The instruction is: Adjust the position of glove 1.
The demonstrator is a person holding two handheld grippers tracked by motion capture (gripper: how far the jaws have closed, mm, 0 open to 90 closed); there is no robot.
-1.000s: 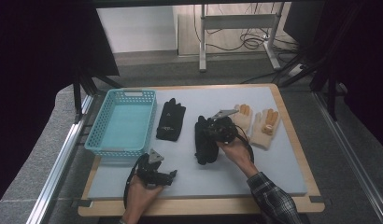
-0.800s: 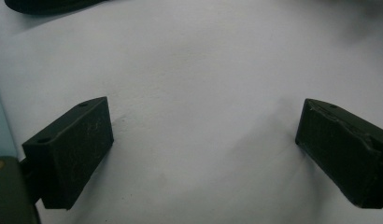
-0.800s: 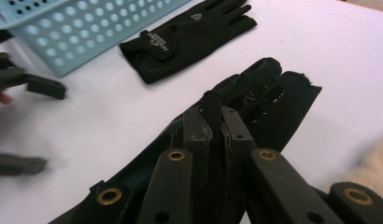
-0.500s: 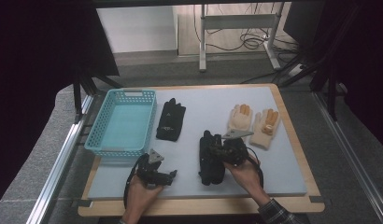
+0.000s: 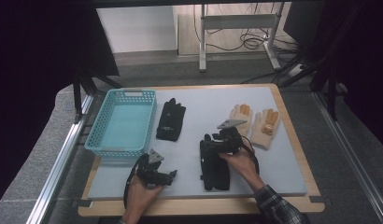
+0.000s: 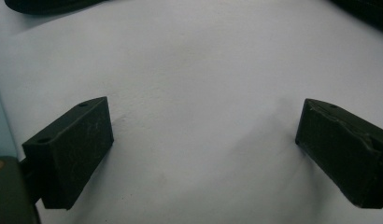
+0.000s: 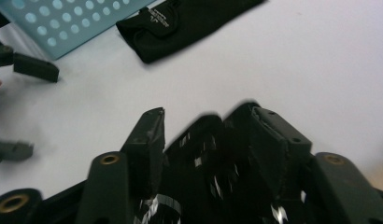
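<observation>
A black glove (image 5: 214,167) lies flat on the white mat (image 5: 194,100) near the front edge. My right gripper (image 5: 213,145) sits over its finger end. Its jaws have just been opening and now stand apart, with the glove's fingers (image 7: 203,158) loose between them. In the right gripper view that gripper (image 7: 204,114) points toward a second black glove (image 7: 180,23), which lies further back beside the basket (image 5: 171,119). My left gripper (image 5: 170,175) rests low at the front left, and its jaws (image 6: 203,135) are wide open over bare mat with nothing between them.
A light blue plastic basket (image 5: 122,140) stands at the left of the mat. Two tan gloves (image 5: 241,115) (image 5: 266,125) lie side by side at the right. The mat sits on a wooden board (image 5: 301,154). A metal frame and cables stand beyond the table.
The right hand has brought the black glove from mid-mat toward the front edge and laid it flat. Its jaws have spread apart. The left gripper has stayed put.
</observation>
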